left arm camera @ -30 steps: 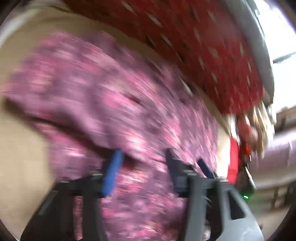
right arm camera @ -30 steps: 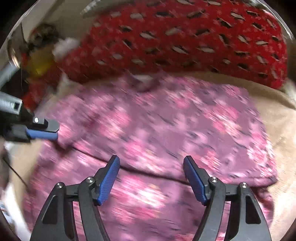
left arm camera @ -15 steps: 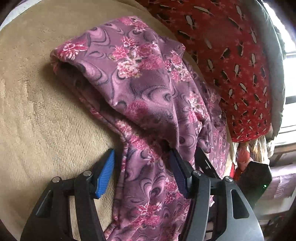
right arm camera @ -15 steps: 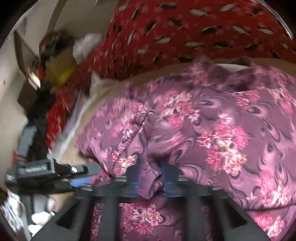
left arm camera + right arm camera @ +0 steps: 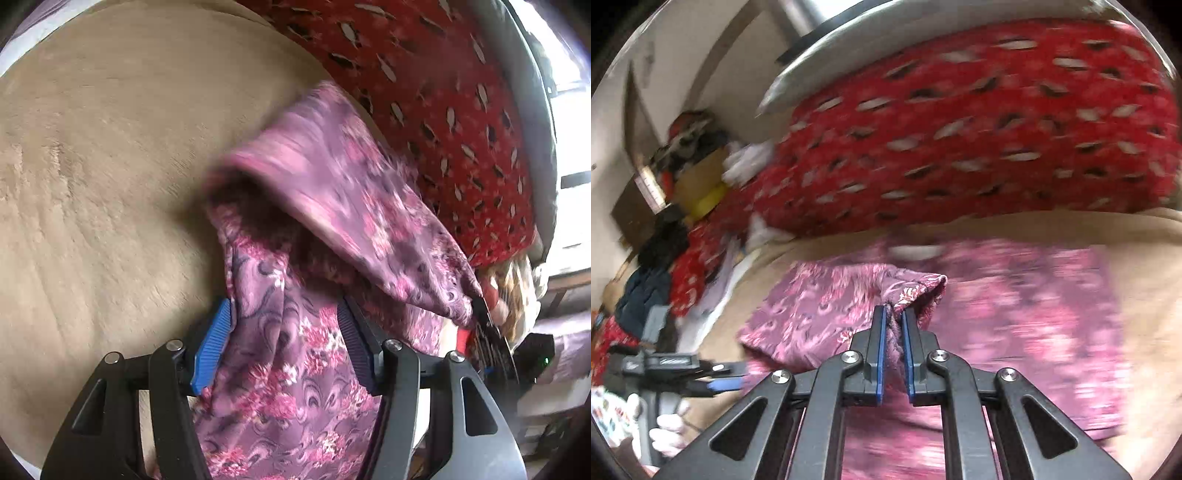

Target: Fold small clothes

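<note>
right gripper point(image 5: 894, 332) pinched tight on a bunched edge of the floral garment point(image 5: 1015, 314), fabric wad showing between the blue pads; its jaws have just been closing and the cloth is caught between them. Grip looks meant to lift that edge and carry it across for a fold, so a flap hangs up off the tan blanket point(image 5: 103, 166) while the rest lies flat

left gripper point(image 5: 284, 332) half spread, garment point(image 5: 295, 369) running between the fingers, left blue pad touching the cloth edge, right pad just beside it, not clamped. Probably there to steady or catch the near end while the other side gets pulled over. In the right wrist view the left gripper point(image 5: 720, 380) sits at the near left edge of the garment

garment: purple-pink, thin and limp, printed with pink flowers and dark swirls, lies mid blanket with the red patterned bedding point(image 5: 979, 129) behind it on the far side. Raised part blurred, shape of hem or sleeve can't tell. Clutter pile point(image 5: 683, 155) far left
</note>
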A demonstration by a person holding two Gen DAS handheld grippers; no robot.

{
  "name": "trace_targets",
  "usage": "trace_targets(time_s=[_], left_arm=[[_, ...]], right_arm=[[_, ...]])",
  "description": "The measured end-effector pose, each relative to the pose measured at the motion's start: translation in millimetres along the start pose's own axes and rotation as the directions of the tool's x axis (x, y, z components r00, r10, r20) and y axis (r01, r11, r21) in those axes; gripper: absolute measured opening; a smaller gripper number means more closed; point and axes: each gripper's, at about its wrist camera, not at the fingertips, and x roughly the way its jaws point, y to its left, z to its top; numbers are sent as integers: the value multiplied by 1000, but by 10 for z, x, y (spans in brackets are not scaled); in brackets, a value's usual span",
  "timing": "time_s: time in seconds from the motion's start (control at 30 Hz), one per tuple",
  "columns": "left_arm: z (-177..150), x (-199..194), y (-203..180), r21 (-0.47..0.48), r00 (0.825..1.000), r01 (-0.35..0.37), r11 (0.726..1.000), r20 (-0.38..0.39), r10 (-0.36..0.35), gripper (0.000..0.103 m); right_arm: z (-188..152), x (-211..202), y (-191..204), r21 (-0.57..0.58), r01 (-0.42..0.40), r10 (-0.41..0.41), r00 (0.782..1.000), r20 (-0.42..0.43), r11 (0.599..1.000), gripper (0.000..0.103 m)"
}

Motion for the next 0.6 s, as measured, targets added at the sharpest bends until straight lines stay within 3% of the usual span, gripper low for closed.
trace_targets(time_s=[0.23, 0.33, 0.47, 0.57, 0.6], left_arm=[[-127, 72, -160, 7, 1000, -6, 1000, -30, 6, 58], [-217, -24, -270, 37, 1000, -26, 999, 5, 26, 58], [-226, -161, -388, 77, 997, -51, 996, 66, 46, 58], [-152, -132, -386, 78, 996, -66, 995, 61, 61, 59], [-122, -82, -391, 72, 996, -75, 995, 54, 71, 59]], right_arm=[[-140, -128, -897, 138, 152, -151, 988, -17, 979, 8], [-247, -102, -1136, 180, 184, -178, 983, -52, 966, 8], [-323, -133, -1280, 230, 146, -140, 989, -44, 962, 8], [-401, -234, -1433, 386, 28, -34, 999, 9, 922, 17], [-438, -248, -1480, 430, -11, -1, 1000, 28, 903, 28]])
